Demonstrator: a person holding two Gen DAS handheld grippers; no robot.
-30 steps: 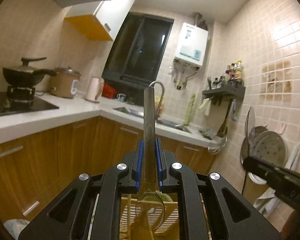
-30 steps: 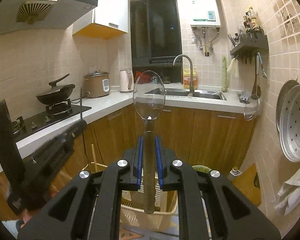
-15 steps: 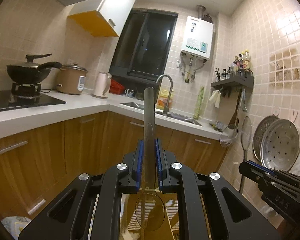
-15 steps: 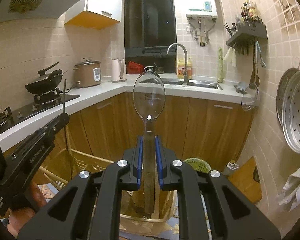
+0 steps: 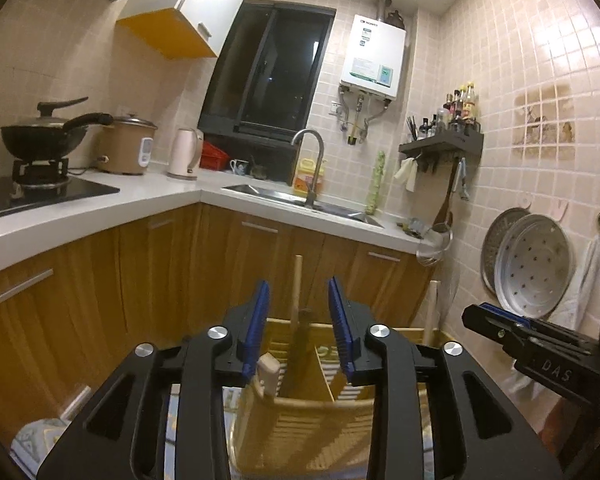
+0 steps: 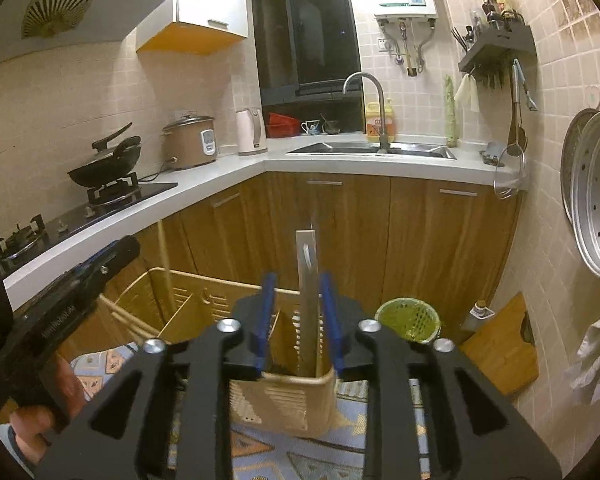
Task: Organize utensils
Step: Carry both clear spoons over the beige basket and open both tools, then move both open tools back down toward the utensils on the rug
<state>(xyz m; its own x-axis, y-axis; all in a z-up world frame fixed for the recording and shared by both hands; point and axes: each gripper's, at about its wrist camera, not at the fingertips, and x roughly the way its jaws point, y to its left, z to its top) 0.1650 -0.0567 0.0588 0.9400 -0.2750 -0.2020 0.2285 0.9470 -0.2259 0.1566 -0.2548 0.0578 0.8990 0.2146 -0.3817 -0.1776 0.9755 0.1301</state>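
A tan slatted utensil holder with compartments stands below both grippers; it also shows in the right wrist view. My left gripper is open and empty above it. A dark utensil handle and a wooden stick stand in the holder between its fingers. My right gripper is open; a flat metal handle stands upright in the holder between its fingers, untouched. Wooden chopsticks lean out of the holder's left side.
Wooden cabinets under a white counter lie ahead, with sink, stove and wok. A green basket and a cutting board sit on the floor at right. Steamer trays hang on the wall.
Both grippers have opened and let go of their spoons, which now stand in the holder. Both views have tilted down toward the holder.
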